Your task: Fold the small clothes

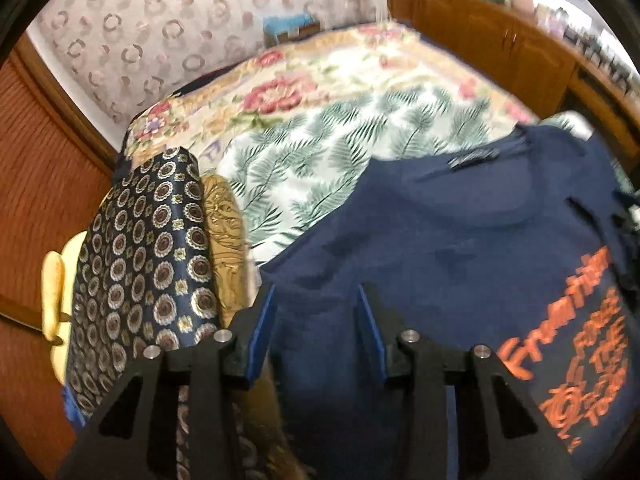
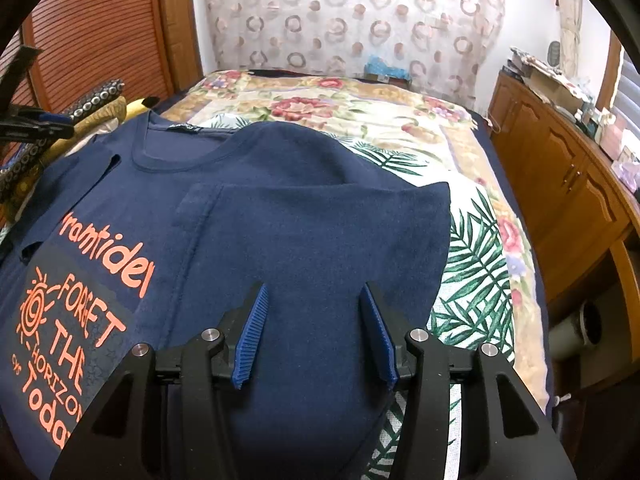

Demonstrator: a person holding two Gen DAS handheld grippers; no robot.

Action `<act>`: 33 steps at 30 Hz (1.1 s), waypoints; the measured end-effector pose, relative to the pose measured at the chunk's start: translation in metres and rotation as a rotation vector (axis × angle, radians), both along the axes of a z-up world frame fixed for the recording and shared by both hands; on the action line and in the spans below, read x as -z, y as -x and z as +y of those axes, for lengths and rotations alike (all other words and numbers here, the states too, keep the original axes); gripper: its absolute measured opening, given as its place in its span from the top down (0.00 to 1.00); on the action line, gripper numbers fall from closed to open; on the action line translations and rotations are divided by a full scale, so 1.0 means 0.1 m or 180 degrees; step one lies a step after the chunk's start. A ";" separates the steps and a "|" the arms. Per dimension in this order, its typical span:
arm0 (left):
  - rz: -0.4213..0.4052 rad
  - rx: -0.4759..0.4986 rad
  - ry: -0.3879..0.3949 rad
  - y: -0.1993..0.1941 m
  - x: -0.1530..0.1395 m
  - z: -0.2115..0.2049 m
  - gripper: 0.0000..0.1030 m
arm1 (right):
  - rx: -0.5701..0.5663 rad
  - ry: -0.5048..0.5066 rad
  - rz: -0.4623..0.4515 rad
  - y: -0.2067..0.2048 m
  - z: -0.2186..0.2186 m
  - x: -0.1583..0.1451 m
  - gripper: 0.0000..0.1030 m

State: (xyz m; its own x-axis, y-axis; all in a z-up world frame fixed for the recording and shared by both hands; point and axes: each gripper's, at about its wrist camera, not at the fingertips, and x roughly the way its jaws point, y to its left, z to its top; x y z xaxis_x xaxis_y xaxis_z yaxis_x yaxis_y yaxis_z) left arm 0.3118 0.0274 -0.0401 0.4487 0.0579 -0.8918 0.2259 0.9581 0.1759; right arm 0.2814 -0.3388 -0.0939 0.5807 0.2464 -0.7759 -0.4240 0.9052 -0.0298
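A navy T-shirt [image 1: 440,248] with orange lettering [image 1: 580,340] lies front up on the bed, collar towards the far end. In the right wrist view the shirt [image 2: 168,200] has its right side folded over onto the chest [image 2: 320,220], partly covering the print [image 2: 80,320]. My left gripper [image 1: 317,288] hovers over the shirt's left part near its edge, jaws apart, and no cloth is pinched between the blue pads. My right gripper [image 2: 314,288] stands over the folded-over panel, jaws apart and holding nothing.
The shirt rests on a palm-leaf cloth [image 1: 320,160] over a floral bedspread [image 2: 320,108]. A dark medallion-patterned cushion [image 1: 152,248] and a gold one [image 1: 228,240] lie at the bed's left edge. Wooden cabinets [image 2: 560,184] run along the right, and a slatted wooden door [image 1: 40,160] stands on the left.
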 end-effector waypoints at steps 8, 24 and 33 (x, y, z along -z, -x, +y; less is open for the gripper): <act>0.0374 0.0046 -0.0392 -0.24 0.33 -0.08 0.61 | 0.0000 -0.0002 0.0002 0.00 0.00 0.00 0.52; 0.0274 0.0057 -0.0074 -0.22 0.23 0.06 0.98 | 0.0000 -0.0003 0.0001 0.00 0.00 0.00 0.51; -0.0382 -0.0130 0.0089 -0.04 -0.36 0.36 0.99 | -0.0001 -0.0002 0.0001 0.00 0.00 0.00 0.51</act>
State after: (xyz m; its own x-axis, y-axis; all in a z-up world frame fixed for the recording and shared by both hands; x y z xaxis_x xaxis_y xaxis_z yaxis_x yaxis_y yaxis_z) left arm 0.3158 0.0638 -0.0043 0.5500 0.0543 -0.8334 0.1656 0.9710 0.1726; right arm 0.2818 -0.3389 -0.0942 0.5803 0.2473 -0.7759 -0.4244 0.9050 -0.0290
